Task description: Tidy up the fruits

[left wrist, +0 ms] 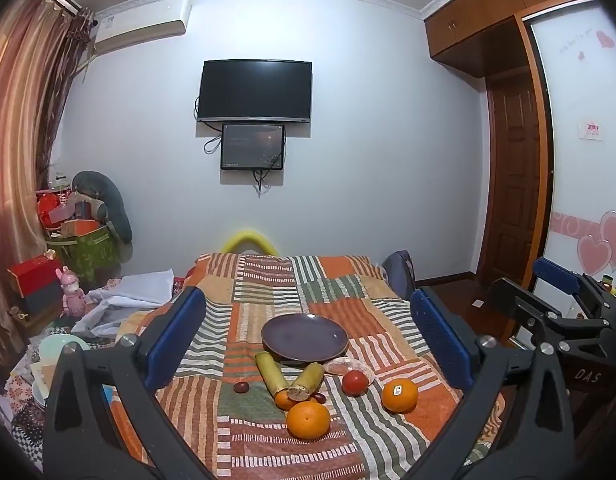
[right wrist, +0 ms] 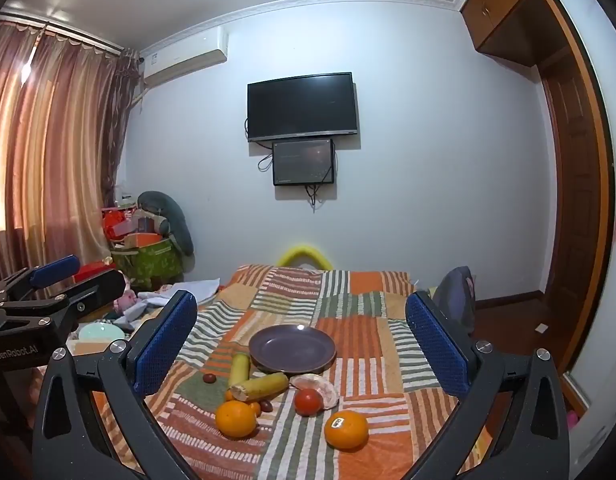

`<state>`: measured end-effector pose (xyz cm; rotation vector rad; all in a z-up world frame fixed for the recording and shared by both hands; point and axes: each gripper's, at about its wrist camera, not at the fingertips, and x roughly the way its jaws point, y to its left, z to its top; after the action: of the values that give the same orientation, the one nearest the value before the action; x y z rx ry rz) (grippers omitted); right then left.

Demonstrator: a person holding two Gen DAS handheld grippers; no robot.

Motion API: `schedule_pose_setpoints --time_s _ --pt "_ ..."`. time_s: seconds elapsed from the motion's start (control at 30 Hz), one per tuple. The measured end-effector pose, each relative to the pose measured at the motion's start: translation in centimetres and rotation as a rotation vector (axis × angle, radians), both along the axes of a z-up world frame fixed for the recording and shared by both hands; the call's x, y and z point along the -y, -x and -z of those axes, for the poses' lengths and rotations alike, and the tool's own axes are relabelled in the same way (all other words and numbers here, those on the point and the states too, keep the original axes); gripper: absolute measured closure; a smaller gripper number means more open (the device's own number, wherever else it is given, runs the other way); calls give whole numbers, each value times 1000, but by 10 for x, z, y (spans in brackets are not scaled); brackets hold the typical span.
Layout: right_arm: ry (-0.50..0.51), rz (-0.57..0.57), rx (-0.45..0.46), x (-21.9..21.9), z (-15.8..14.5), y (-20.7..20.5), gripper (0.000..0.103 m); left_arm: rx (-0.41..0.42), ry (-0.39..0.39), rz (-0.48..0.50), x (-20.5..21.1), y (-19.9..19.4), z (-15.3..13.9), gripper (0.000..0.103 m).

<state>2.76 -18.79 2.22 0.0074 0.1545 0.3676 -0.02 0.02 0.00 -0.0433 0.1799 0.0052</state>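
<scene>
**Fruit scattered below an empty plate**

Fruit lies loose on a bed (left wrist: pixel 267 280) covered with a patchwork quilt of striped orange, green and cream squares. One round, glossy purple plate (left wrist: pixel 305 338) sits at mid-quilt with nothing on it. At its 6 o'clock edge lie two yellow-green cane pieces (left wrist: pixel 285 374), cylinders with rough cut ends, angled into a V. Three oranges are countable: one plain orange (left wrist: pixel 308 420) nearest the camera, a stickered orange (left wrist: pixel 399 395) at 4 o'clock from the plate whose label print is too small to read, and a small orange (left wrist: pixel 283 400) half hidden under the cane ends. One smooth red tomato (left wrist: pixel 354 382) touches a pale, wrinkled peel (left wrist: pixel 348 366) just behind it. Two dark dates show, one (left wrist: pixel 241 387) at 7 o'clock from the plate, another (left wrist: pixel 318 397) beside the small orange.

The left hand-held gripper (left wrist: pixel 308 336) is spread wide and holds nothing, its two dimpled blue pads (left wrist: pixel 175 336) flanking the fruit. The right hand-held gripper (right wrist: pixel 301 344) is likewise released and empty; its black frame reads "DAS" in the left view, while the left one reads "GenRobot.AI" in the right view.
</scene>
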Motion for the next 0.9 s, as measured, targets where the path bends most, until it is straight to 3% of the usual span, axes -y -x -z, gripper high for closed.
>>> schedule_pose_setpoints --time_s 0.9 --pt "-15 14 -21 6 0 0 0 -6 -9 12 2 -2 1 0"
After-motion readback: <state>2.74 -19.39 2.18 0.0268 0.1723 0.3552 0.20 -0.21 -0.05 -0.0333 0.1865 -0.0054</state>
